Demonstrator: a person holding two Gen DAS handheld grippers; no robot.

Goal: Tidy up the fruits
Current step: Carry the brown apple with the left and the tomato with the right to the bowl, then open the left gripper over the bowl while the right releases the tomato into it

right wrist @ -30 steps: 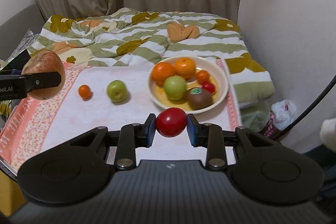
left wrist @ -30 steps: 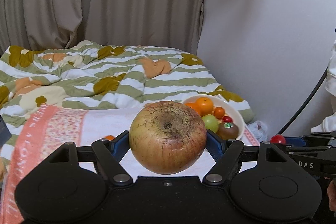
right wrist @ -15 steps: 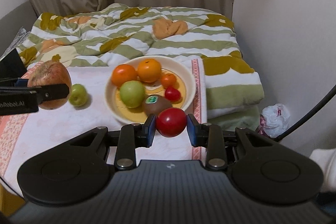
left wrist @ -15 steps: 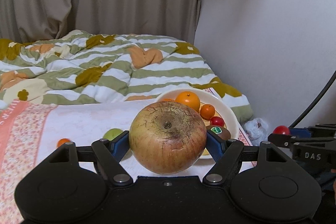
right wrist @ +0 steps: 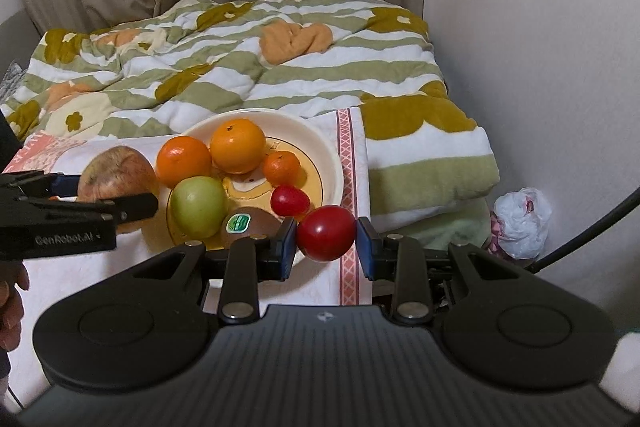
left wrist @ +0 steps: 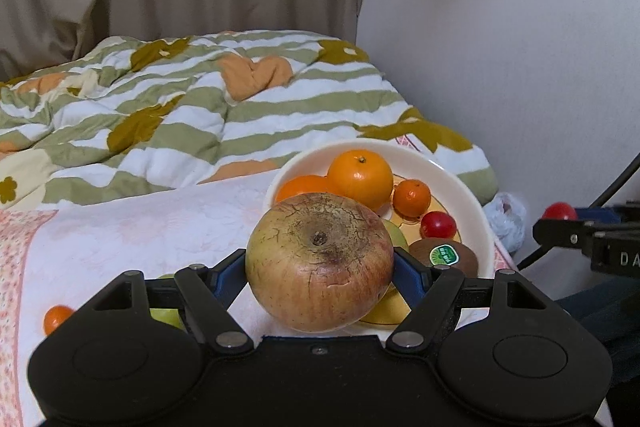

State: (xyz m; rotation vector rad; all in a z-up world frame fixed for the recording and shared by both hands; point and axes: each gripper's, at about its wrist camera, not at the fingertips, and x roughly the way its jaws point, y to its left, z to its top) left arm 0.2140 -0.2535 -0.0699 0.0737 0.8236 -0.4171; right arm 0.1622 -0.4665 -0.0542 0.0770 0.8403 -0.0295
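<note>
Both hand-held grippers have closed on the bowl (right wrist: pixel 336 163), left (left wrist: pixel 320 267) clamping the apple (left wrist: pixel 320 263) (right (right wrist: pixel 326 235) pinching the tomato (right wrist: pixel 326 233)).

In the left wrist view, the russet apple (left wrist: pixel 319 261) is blocking most of a green fruit (left wrist: pixel 397 235) and the near rim of the bowl (left wrist: pixel 472 205). The gripper's linkage is covering another green fruit (left wrist: pixel 164 315) on the cloth. The kiwi's (right wrist: pixel 249 223) sticker text is reading too small. The right edge is cropping the right gripper's (left wrist: pixel 560 213) lettering.
</note>
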